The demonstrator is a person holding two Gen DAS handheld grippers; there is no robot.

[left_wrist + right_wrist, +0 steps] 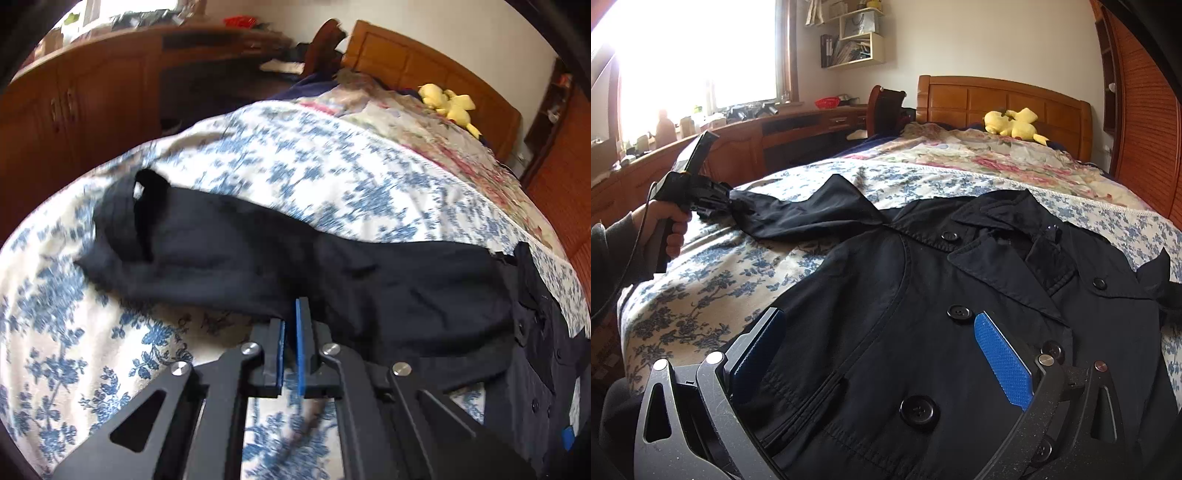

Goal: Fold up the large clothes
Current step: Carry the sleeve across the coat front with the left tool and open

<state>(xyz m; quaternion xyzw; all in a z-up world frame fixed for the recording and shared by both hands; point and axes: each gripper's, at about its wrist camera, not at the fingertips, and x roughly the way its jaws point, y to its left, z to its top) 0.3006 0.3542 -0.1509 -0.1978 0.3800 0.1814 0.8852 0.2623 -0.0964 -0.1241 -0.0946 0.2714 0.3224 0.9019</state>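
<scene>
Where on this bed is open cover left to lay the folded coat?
Free: the blue-flowered bedspread between the coat's sleeve and its body, and the strip beyond the collar up to the pink floral quilt. Crowded: the headboard end, with the yellow plush.

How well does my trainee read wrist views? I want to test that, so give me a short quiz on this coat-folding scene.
1. True or false: the right gripper is shut on a button of the coat.
2. What lies by the headboard? A: a yellow plush toy. B: a red ball. C: a laptop.
3. Fill in: the left gripper is shut on the end of the coat's ____.

Key
1. False: its fingers stand wide apart over the coat front.
2. A.
3. sleeve.
</scene>
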